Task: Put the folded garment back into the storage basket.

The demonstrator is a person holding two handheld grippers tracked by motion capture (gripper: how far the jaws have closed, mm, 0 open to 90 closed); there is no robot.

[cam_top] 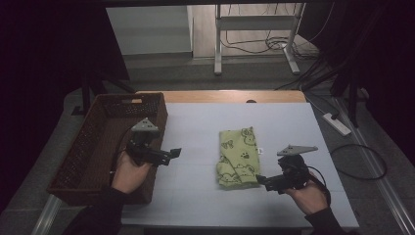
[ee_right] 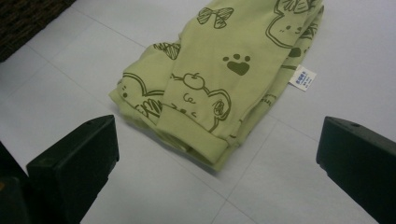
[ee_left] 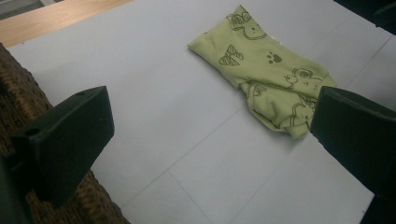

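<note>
The right tool (cam_top: pixel 260 180), jaws wide and empty just beside the folded pale-green cartoon-print cotton garment (cam_top: pixel 238 156) lying mid-desk (cam_top: pixel 195 127), should probably bite its near cuffed hem squarely, through all layers.

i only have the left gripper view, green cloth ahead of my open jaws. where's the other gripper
Observer: In the high view the right gripper sits just off the near right corner of the folded green garment, not touching it.
Operator: is it open
Observer: Yes. The right gripper view shows its jaws wide apart, with the garment's cuffed end between and ahead of them.
Operator: anything on the cloth's far side i can't see
Observer: A small white label sticks out from the garment's edge onto the white table.
Operator: how big is that basket on my left
Observer: The high view shows a long brown wicker basket along the table's left edge; the left gripper is beside its rim.
</note>
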